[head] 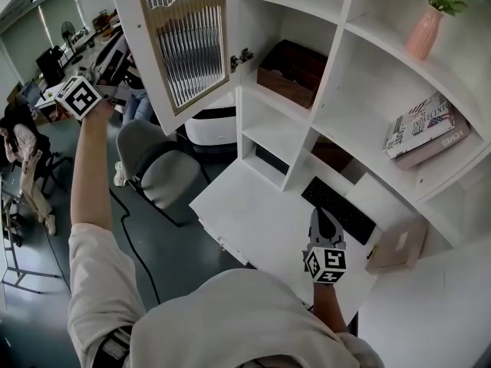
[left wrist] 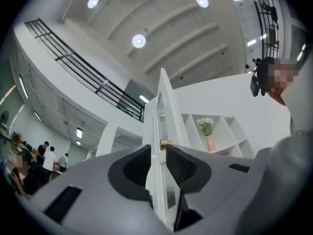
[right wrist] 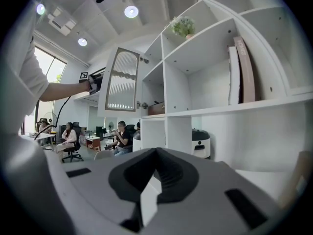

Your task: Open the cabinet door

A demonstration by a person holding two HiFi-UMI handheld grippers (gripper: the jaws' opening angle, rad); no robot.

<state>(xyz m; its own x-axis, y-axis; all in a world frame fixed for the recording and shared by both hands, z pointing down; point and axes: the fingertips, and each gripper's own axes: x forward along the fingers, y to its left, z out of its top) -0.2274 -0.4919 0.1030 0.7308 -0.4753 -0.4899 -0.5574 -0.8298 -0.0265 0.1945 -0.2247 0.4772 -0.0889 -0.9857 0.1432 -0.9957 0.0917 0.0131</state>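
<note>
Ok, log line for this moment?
cabinet door: wide open | left hand-held gripper: clamped on door's free edge | right hand-held gripper: shut, empty

A grey padded office chair (head: pixel 157 167) stands on the dark grey-green floor (head: pixel 46 313) at left, with round white ceiling lights (left wrist: pixel 139 41) above a black metal balcony railing (left wrist: pixel 73 70) far off.

The right gripper (right wrist: pixel 156 153) has its jaws closed tip to tip, with nothing between them. Ahead is a white shelf unit (right wrist: pixel 210 110). Its cabinet door (right wrist: pixel 121 80), fitted with ribbed glass, stands open. The left gripper (right wrist: pixel 96 82) is at the door's outer edge. Two books (right wrist: pixel 240 70) stand upright in one compartment.
</note>
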